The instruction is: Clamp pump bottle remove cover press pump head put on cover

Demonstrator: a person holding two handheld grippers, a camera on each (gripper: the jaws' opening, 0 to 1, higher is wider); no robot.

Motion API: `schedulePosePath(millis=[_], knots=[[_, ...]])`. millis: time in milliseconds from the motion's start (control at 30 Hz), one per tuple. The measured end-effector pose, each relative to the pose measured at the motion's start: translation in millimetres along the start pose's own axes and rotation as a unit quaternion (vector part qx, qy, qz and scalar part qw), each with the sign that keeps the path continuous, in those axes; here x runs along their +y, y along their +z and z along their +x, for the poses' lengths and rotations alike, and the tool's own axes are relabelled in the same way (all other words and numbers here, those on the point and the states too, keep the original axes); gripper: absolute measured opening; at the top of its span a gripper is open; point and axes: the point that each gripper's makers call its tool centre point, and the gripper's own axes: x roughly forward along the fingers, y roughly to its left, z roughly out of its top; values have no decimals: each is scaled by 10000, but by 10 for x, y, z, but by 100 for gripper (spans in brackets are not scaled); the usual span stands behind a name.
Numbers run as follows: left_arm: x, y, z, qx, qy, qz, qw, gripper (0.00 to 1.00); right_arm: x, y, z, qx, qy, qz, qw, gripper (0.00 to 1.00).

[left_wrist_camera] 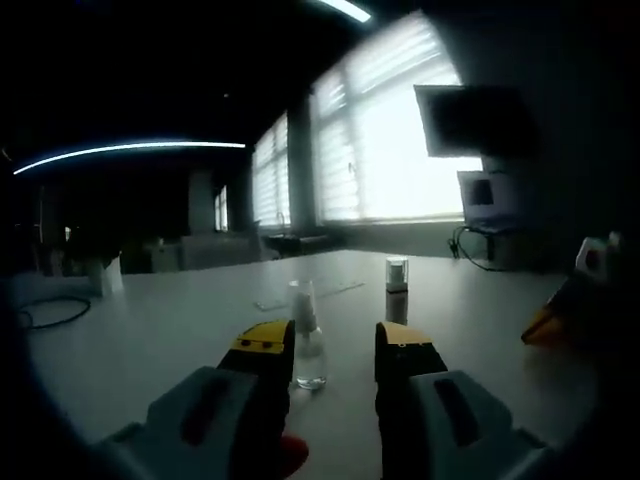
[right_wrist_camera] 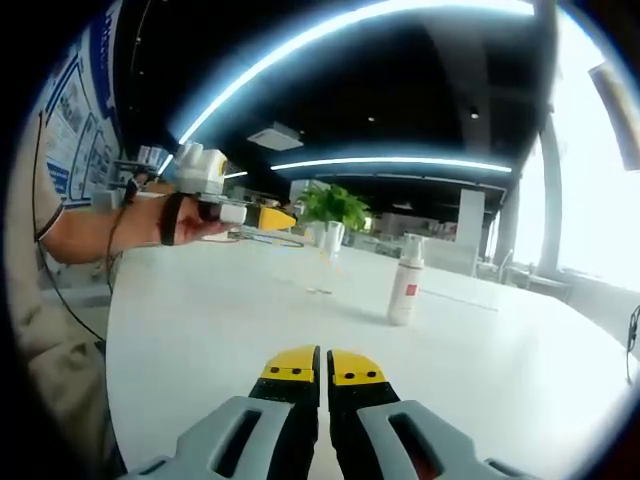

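From my left gripper [left_wrist_camera: 335,345] I see its yellow-tipped jaws spread apart, holding nothing. The slim clear plastic pump bottle [left_wrist_camera: 306,335] stands upright on the pale grey table [left_wrist_camera: 170,325], beyond the jaw tips and closer to the left one; whether it touches, I cannot tell. A small clear cylindrical cover [left_wrist_camera: 397,274] stands farther back on the table. My right gripper [right_wrist_camera: 322,371] has its jaws pressed together, empty. In the right gripper view the white bottle with a red label [right_wrist_camera: 405,281] stands well ahead (the left gripper [right_wrist_camera: 268,217] hovers at upper left, in a person's hand [right_wrist_camera: 190,218]).
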Motion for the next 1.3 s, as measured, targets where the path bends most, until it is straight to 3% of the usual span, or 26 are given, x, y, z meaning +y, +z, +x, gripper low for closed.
schedulePosePath(millis=[367, 800, 1100, 1300], knots=[[-97, -8, -153, -34, -220, -37, 9997, 19, -12, -8, -4, -10, 8, 13, 10000, 0], [-209, -309, -284, 92, -392, -75, 9992, 15, 15, 22, -19, -72, 68, 136, 9999, 0], [-431, -424, -412, 71, -569, 157, 9982, 14, 4, 29, -22, -105, 89, 190, 9997, 0], [-572, -496, -447, 146, -698, 107, 9974, 14, -8, 28, -25, -114, 107, 210, 9997, 1]])
